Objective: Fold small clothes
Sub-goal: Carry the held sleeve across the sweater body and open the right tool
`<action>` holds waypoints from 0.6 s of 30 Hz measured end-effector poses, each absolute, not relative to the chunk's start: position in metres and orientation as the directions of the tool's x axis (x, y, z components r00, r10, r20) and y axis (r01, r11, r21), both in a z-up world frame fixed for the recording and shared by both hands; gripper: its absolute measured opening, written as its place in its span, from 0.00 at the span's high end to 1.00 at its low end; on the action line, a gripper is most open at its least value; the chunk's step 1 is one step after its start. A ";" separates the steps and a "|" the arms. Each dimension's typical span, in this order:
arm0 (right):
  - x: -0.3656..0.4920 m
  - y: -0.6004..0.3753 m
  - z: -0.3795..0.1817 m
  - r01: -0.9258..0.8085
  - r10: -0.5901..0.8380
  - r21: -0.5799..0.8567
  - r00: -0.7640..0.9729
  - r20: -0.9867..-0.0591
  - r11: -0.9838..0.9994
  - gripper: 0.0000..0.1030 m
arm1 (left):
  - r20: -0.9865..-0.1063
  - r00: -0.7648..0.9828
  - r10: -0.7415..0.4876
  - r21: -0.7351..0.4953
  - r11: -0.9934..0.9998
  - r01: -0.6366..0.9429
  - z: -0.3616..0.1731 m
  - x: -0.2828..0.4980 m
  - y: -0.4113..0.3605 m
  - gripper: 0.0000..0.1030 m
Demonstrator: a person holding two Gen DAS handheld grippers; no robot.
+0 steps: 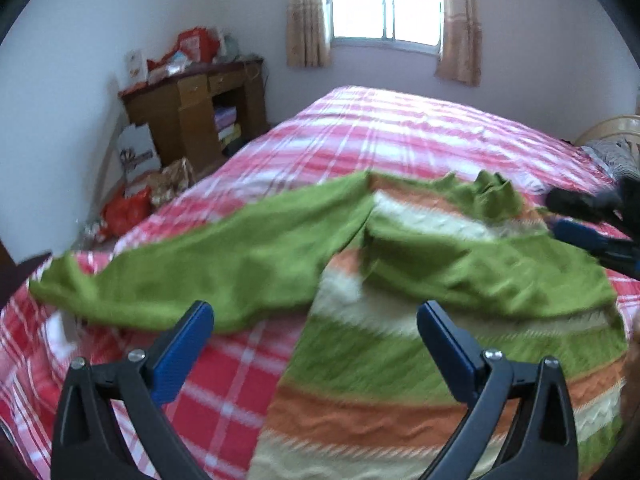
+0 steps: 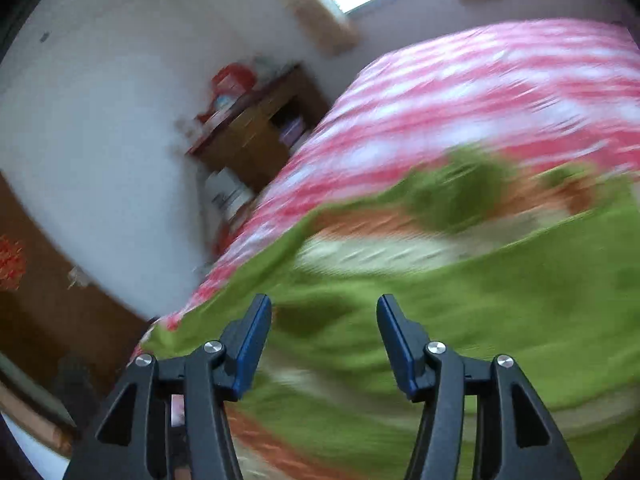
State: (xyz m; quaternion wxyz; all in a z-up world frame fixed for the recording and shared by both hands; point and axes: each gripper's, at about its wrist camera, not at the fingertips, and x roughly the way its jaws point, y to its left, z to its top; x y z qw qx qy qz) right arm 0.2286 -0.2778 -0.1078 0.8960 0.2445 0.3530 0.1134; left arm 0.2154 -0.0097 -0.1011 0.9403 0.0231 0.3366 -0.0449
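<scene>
A small knitted sweater (image 1: pixel 400 344), green with orange and cream stripes, lies on the pink plaid bed (image 1: pixel 380 136). One green sleeve (image 1: pixel 208 264) stretches out to the left; the other sleeve (image 1: pixel 500 272) is folded across the chest. My left gripper (image 1: pixel 316 316) hovers open above the sweater's lower left edge with nothing between its blue pads. The right gripper (image 1: pixel 576 216) shows at the right edge by the sweater's shoulder. In the blurred right wrist view the right gripper (image 2: pixel 324 312) stands open over the green sleeve (image 2: pixel 500 320), its pads clear of the cloth.
A wooden desk (image 1: pixel 200 112) piled with bags stands in the far left corner, with more bags on the floor (image 1: pixel 132 204) beside the bed. A curtained window (image 1: pixel 384 0) is on the far wall. A chair back (image 1: pixel 612 128) shows at the right.
</scene>
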 end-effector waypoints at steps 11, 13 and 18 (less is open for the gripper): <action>0.200 -0.488 -0.152 0.345 0.158 0.561 0.733 -0.662 0.752 0.53 | -0.705 0.708 0.043 0.084 0.996 0.023 -0.133 0.283 -0.066 0.00; 0.218 -0.493 -0.168 0.328 0.213 0.592 0.718 -0.662 0.736 0.53 | -0.744 0.665 0.063 0.078 0.997 -0.008 -0.147 0.291 -0.063 0.00; 0.250 -0.490 -0.182 0.295 0.218 0.588 0.732 -0.645 0.753 0.52 | -0.770 0.638 0.034 0.024 0.999 -0.025 -0.152 0.294 -0.052 0.00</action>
